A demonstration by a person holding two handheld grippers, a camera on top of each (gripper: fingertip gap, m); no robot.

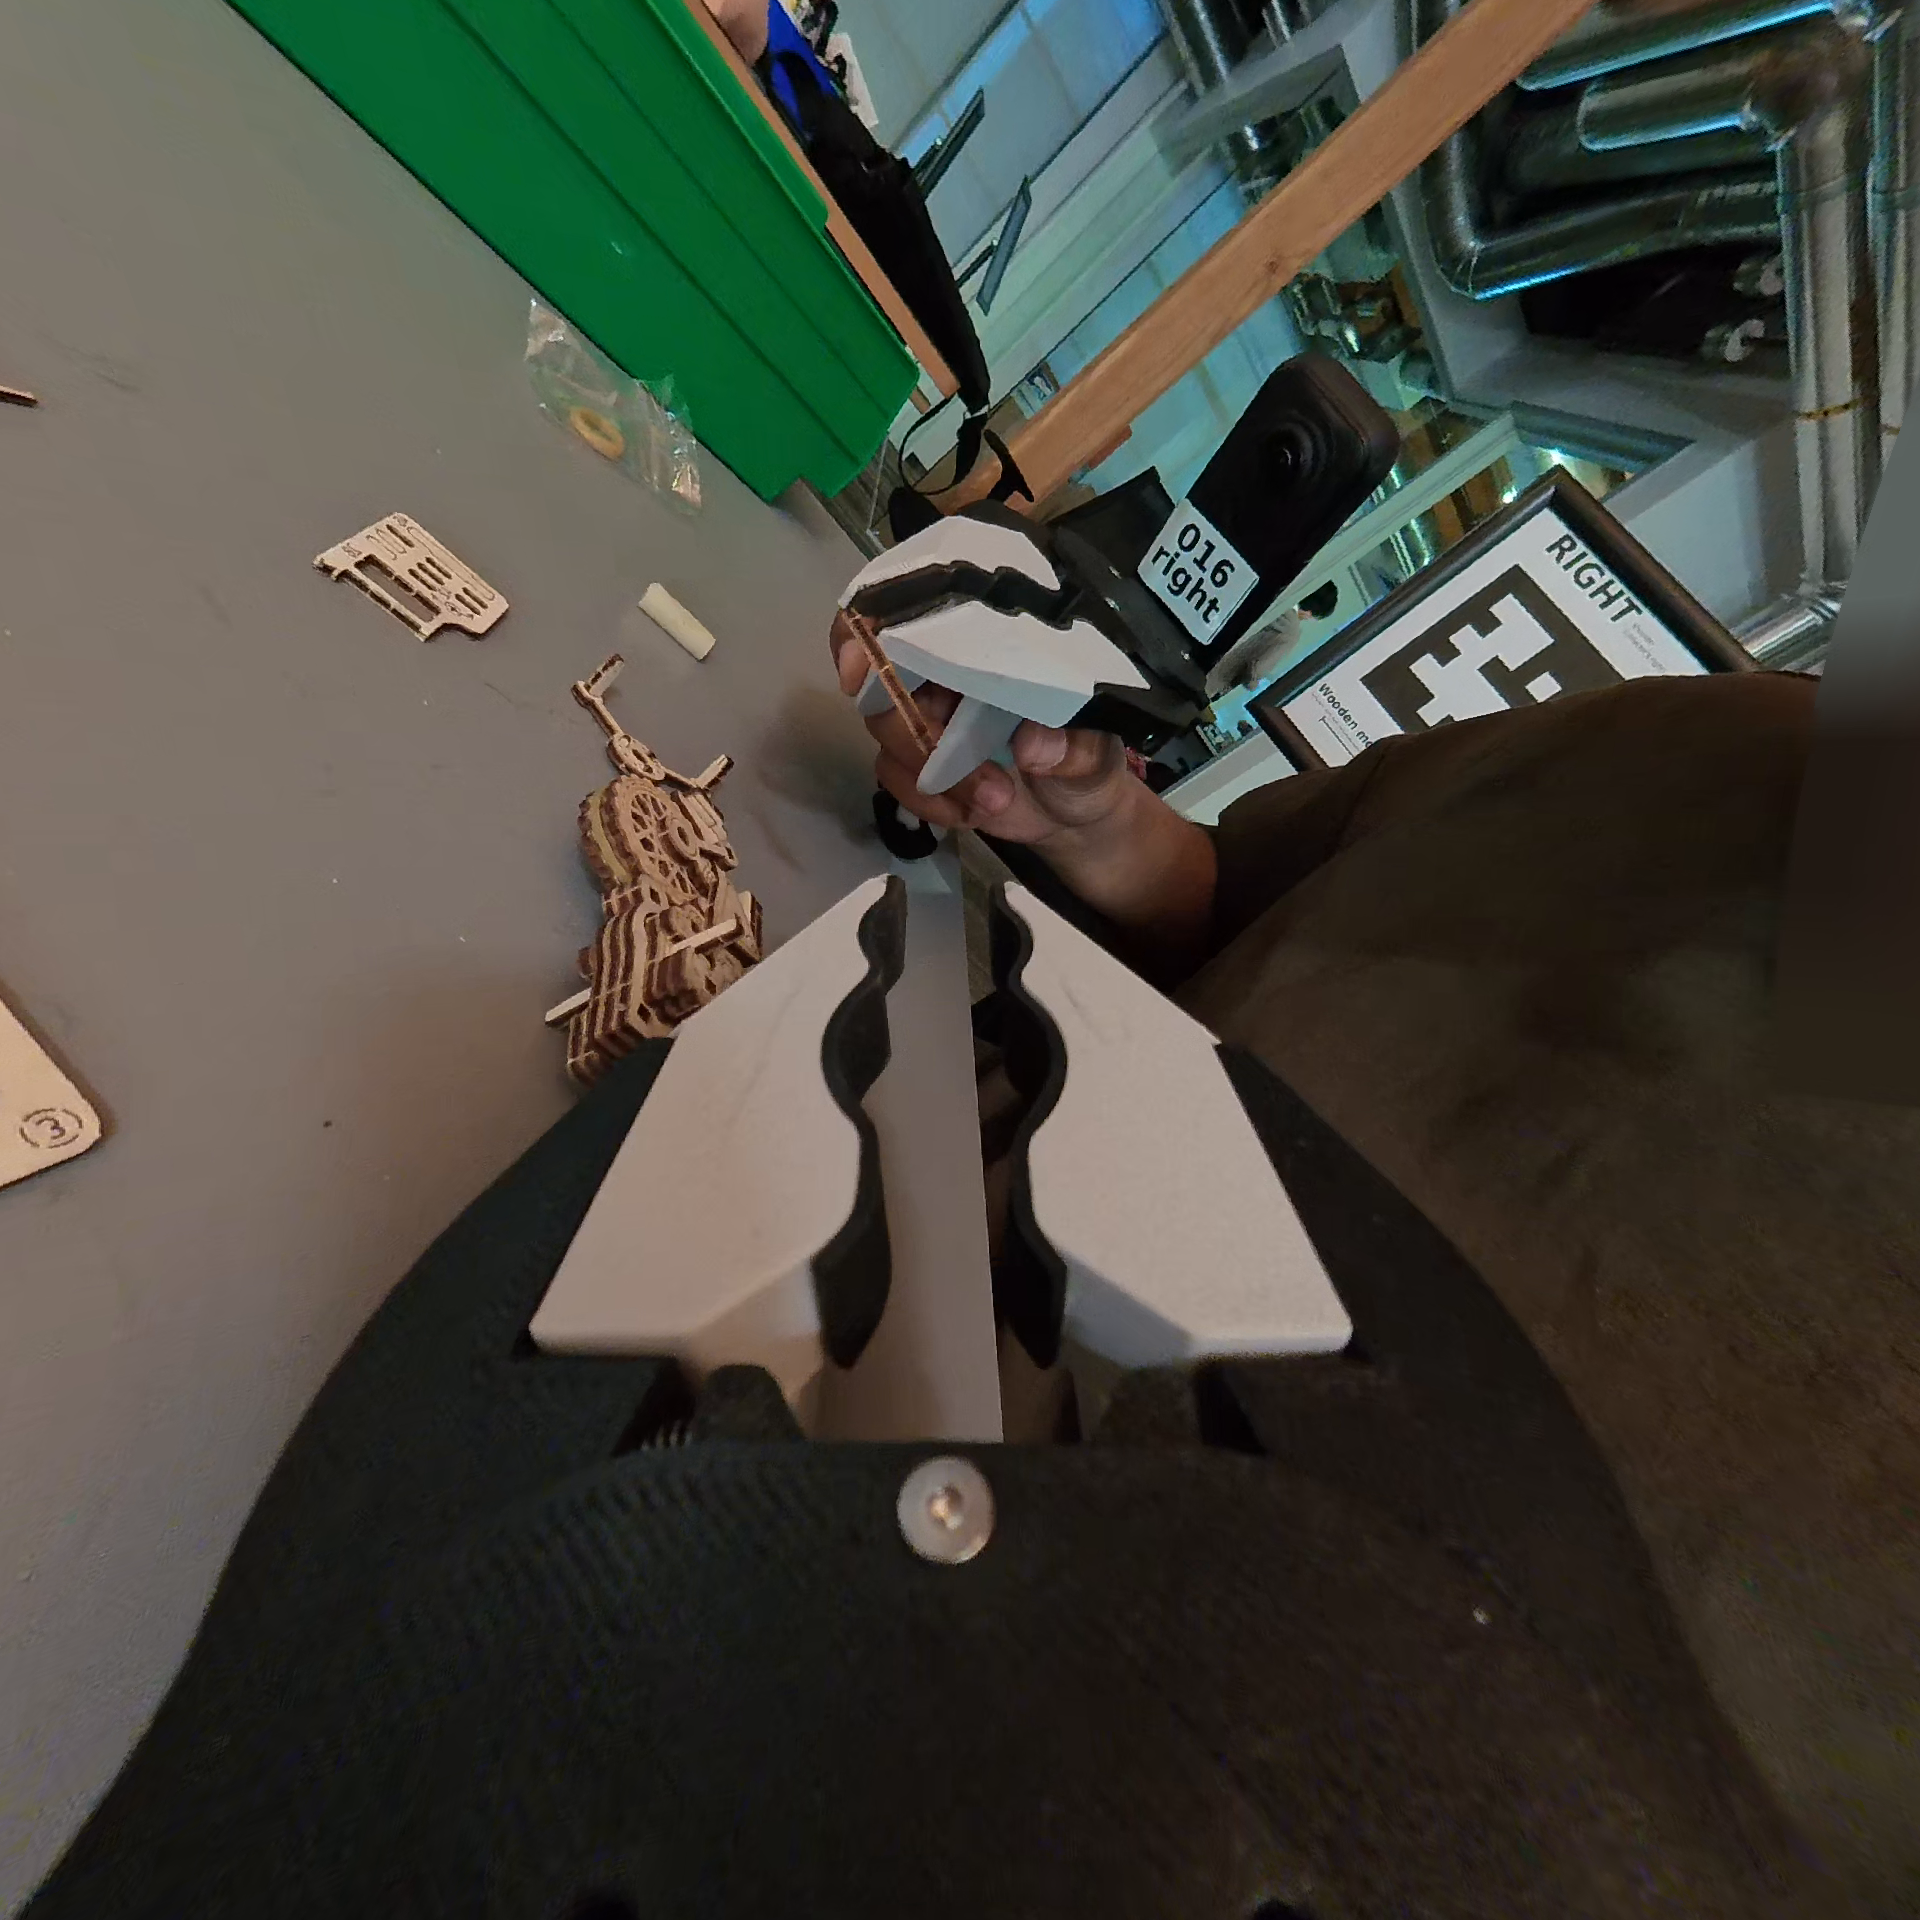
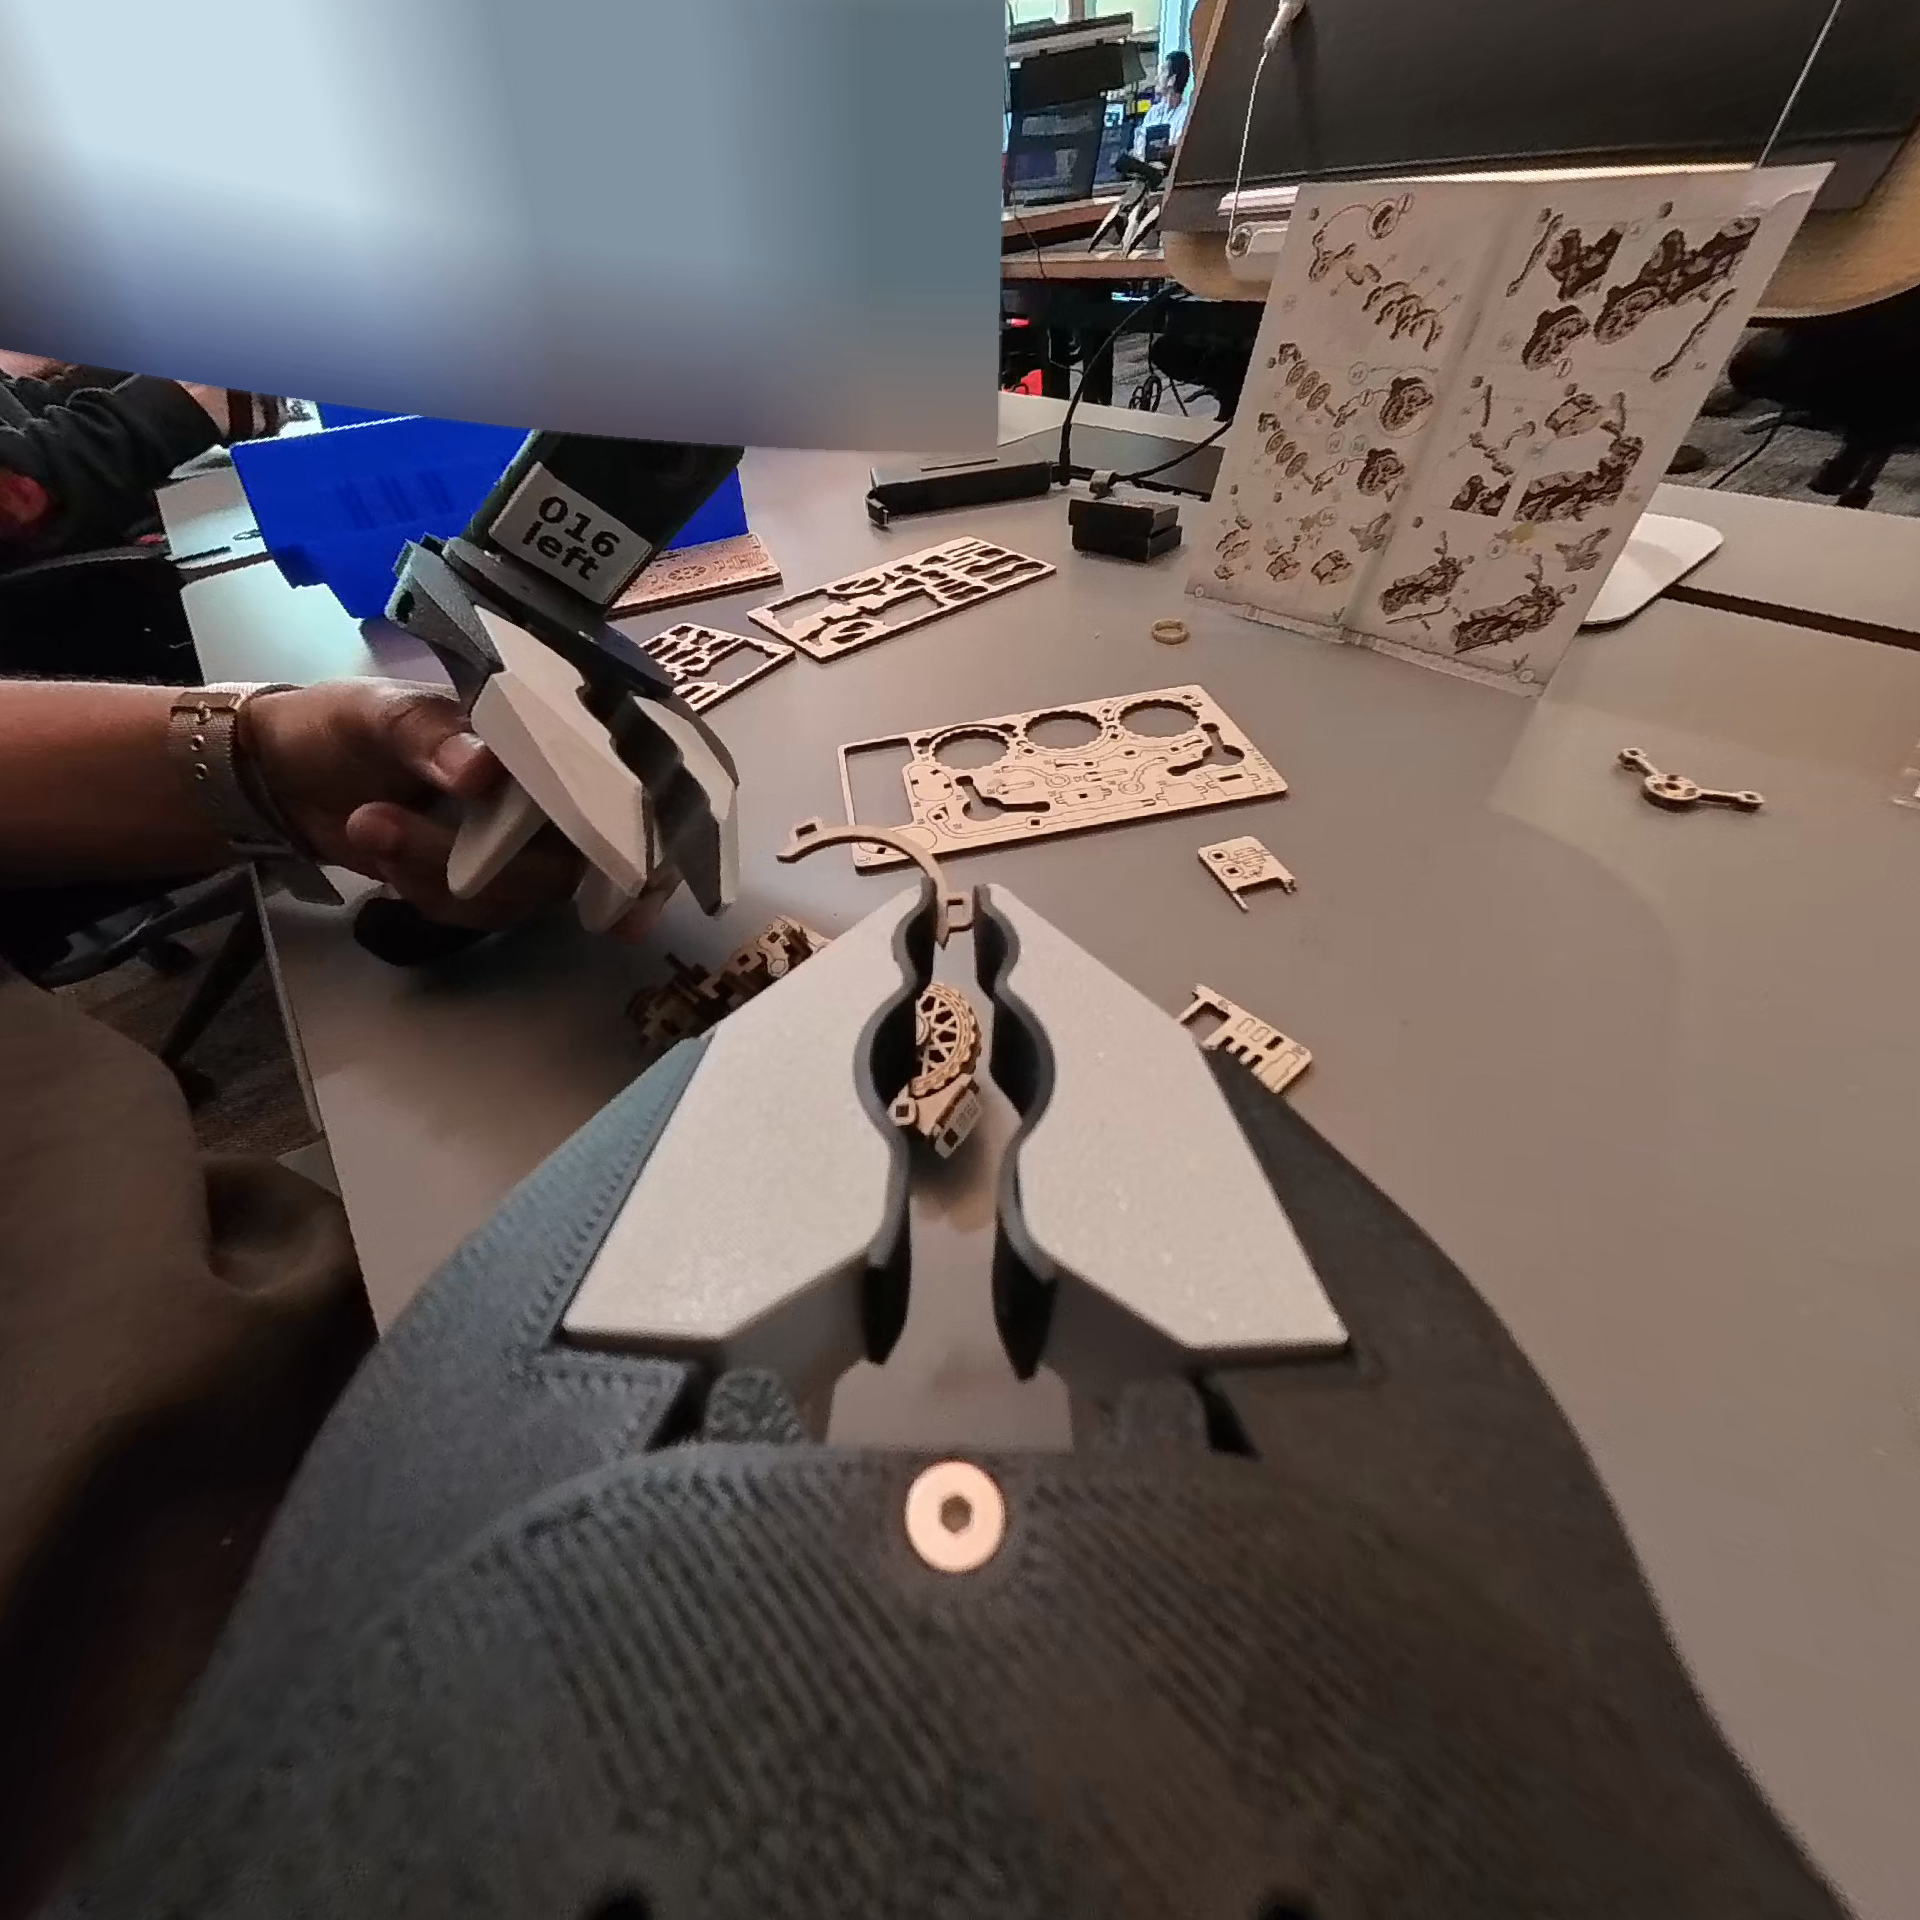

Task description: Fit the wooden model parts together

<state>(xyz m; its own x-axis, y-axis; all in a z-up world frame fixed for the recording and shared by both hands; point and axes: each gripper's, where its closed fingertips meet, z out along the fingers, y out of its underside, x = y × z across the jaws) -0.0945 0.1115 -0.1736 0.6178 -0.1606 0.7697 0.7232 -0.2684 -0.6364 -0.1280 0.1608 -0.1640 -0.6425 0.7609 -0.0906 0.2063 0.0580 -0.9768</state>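
My right gripper (image 2: 951,902) is shut on a thin curved wooden part (image 2: 883,840) that sticks out past its tips. The left wrist view shows this gripper (image 1: 868,634) above the table's edge with the part (image 1: 888,691) edge-on. A wooden wheel piece (image 2: 940,1049) shows in the gap between the fingers; I cannot tell whether it is held. The partly built wooden model (image 1: 655,894) lies on the grey table (image 1: 260,831), left of both grippers, and is half hidden in the right wrist view (image 2: 727,971). My left gripper (image 1: 948,891) is open and empty, also seen in the right wrist view (image 2: 675,883).
Cut-out wooden sheets (image 2: 1060,769) (image 2: 904,592) and small loose parts (image 2: 1247,868) (image 2: 1688,790) (image 1: 410,577) lie around. An instruction sheet (image 2: 1486,416) stands at the back. A green bin (image 1: 623,208), a blue bin (image 2: 364,499), a plastic bag (image 1: 603,426) and a white block (image 1: 675,620) are near. There is about 7 cm between the tips of the two grippers.
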